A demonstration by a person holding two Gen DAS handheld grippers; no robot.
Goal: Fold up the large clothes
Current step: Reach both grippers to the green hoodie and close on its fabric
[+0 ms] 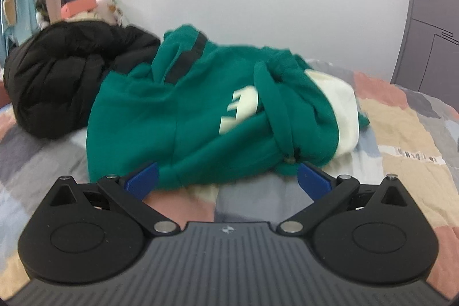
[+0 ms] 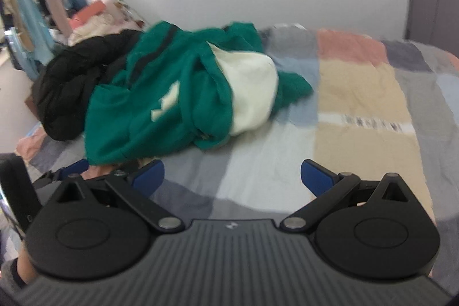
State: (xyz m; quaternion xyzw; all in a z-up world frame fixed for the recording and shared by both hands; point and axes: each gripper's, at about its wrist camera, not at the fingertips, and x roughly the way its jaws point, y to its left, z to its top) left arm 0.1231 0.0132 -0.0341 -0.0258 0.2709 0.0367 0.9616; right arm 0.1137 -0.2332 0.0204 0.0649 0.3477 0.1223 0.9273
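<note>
Both grippers hover spread wide and empty above a patchwork quilt (image 2: 358, 93). The left gripper (image 1: 228, 179) has its blue fingers at the near hem of a crumpled green hoodie (image 1: 183, 116), soft fleece with a cream-lined hood; whether they touch it is unclear. The right gripper (image 2: 232, 177) faces bare quilt, open to its right. A black puffer jacket (image 1: 63, 76) lies bunched against the hoodie's left.

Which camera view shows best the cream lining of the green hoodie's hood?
The right wrist view: the cream lining of the green hoodie shows there as one broad patch. The left wrist view shows only a narrower strip, partly behind green folds.
</note>
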